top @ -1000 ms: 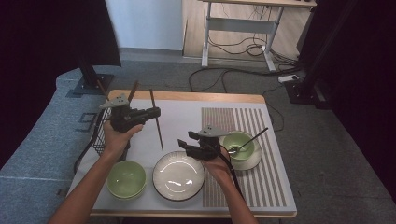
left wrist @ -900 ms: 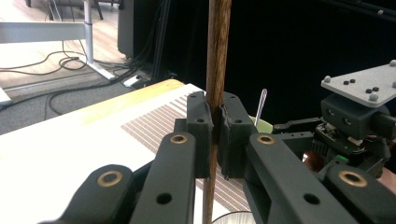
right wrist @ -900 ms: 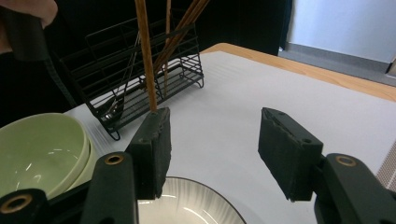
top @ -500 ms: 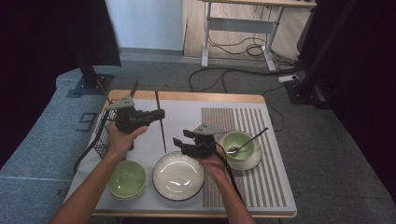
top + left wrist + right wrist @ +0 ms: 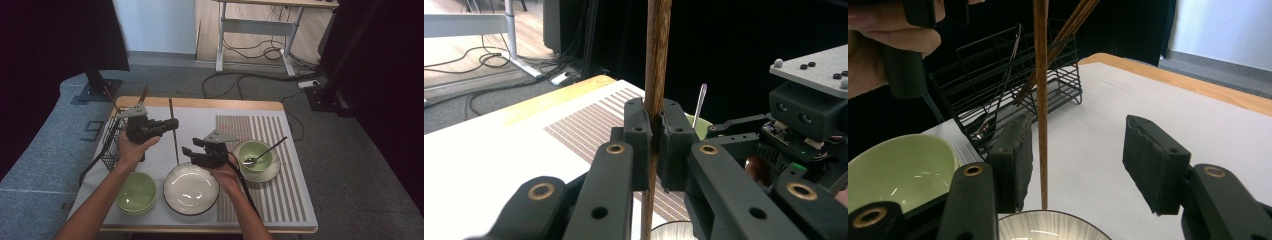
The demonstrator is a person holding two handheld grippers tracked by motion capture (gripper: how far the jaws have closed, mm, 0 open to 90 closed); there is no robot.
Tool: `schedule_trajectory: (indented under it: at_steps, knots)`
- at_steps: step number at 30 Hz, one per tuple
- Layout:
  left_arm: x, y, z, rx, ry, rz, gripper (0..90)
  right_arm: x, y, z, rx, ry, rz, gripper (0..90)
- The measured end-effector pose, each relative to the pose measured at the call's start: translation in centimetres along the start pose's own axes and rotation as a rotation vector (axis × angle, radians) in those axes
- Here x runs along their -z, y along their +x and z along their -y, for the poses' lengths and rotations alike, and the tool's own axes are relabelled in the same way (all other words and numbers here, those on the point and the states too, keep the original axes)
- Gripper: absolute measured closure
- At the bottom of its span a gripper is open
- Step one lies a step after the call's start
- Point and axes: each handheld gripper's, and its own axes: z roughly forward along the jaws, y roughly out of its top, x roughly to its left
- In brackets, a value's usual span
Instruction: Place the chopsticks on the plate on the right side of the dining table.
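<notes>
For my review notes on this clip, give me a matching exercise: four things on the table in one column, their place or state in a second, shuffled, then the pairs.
Things:
1. wooden chopstick
2. spoon
3. white plate
4. wire basket

Places or states:
A. at the table's left edge, with utensils leaning in it
B. clamped upright in the left tool
C. empty, between the two green bowls at the near edge
D. resting in the green bowl on the striped mat

Pairs: 1-B, 2-D, 3-C, 4-A
</notes>
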Motion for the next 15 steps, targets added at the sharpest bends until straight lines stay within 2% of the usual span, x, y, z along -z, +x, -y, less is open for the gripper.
schedule_trajectory:
  at_steps: [10, 15]
  knots:
    - [-0.51, -0.12, 0.28, -0.005, 0.019, -0.001, 84.0, -0.55, 0.24, -0.09, -0.001, 0.006, -0.011, 46.6]
    - [-0.74, -0.11, 0.33, 0.001, 0.018, 0.006, 84.0, -0.70, 0.40, -0.27, 0.005, 0.010, -0.024, 50.2]
